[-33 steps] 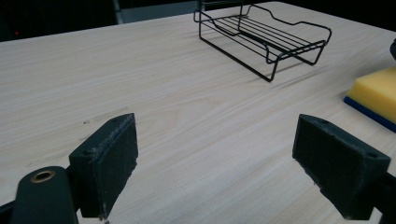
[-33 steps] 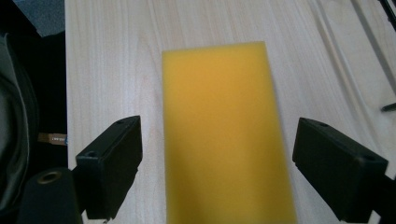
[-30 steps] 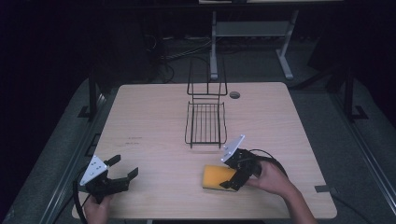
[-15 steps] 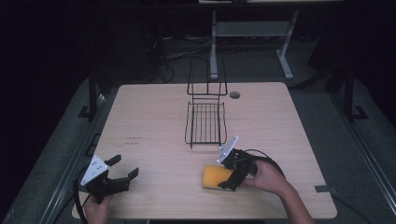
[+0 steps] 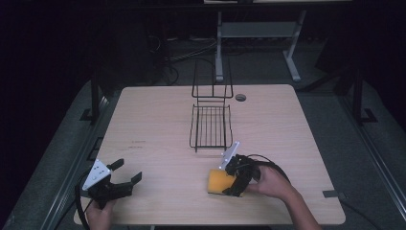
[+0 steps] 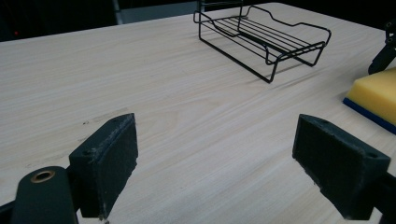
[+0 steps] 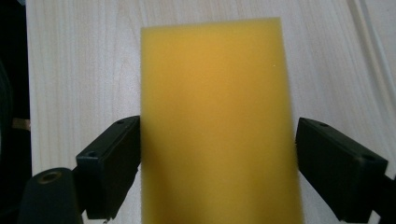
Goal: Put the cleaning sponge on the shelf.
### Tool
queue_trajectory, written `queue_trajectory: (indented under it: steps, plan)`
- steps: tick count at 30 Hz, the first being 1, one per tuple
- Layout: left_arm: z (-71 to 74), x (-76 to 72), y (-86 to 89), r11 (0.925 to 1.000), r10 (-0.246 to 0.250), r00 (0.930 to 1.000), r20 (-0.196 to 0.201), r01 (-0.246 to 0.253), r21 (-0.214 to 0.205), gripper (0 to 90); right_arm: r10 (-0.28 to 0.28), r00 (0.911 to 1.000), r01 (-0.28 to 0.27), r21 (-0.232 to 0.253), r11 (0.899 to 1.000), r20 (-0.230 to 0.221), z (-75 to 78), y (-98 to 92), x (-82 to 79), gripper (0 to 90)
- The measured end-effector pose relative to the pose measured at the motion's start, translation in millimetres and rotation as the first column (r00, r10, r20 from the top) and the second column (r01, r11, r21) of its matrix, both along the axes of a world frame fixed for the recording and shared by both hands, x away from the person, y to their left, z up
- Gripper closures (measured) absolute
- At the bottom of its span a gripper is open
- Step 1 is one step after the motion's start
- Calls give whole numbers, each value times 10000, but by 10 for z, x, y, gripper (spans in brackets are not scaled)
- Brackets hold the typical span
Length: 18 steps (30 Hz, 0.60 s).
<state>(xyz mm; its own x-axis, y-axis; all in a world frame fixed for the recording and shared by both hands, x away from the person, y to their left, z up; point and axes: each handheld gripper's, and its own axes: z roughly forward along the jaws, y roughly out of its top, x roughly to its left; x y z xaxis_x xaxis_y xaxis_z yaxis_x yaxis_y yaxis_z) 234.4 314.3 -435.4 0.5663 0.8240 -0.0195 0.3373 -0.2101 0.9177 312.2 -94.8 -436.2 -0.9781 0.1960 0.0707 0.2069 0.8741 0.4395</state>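
Grasp | right gripper [image 5: 233,180] jaws straddle yellow rectangular foam sponge [image 7: 219,126] flat on pale wooden table [image 5: 158,120], not yet clenched; centre, then squeeze gently | left gripper [image 5: 125,174] spread wide, idle; black wire rack [image 5: 210,125] near

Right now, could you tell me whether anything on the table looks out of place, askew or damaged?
Nothing stands out. The yellow sponge lies flat on the table, between the jaws of the right gripper. The black wire rack sits upright and looks undamaged. The left gripper is open over bare wood.
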Motion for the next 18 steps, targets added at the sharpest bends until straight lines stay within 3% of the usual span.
queue_trajectory:
  steps: [11, 18]
  plan:
    - [4, -9, 10, 10000, 45, 10000, 35, -44, -54, 135, 199, 9998, -200, -392, 9990, -46, -64, 57, -1, 156]
    - [-2, -1, 4, 10000, 48, 10000, 9, -48, -19, 134, 235, 9997, -236, -390, 9990, -19, -76, 54, -6, 158]
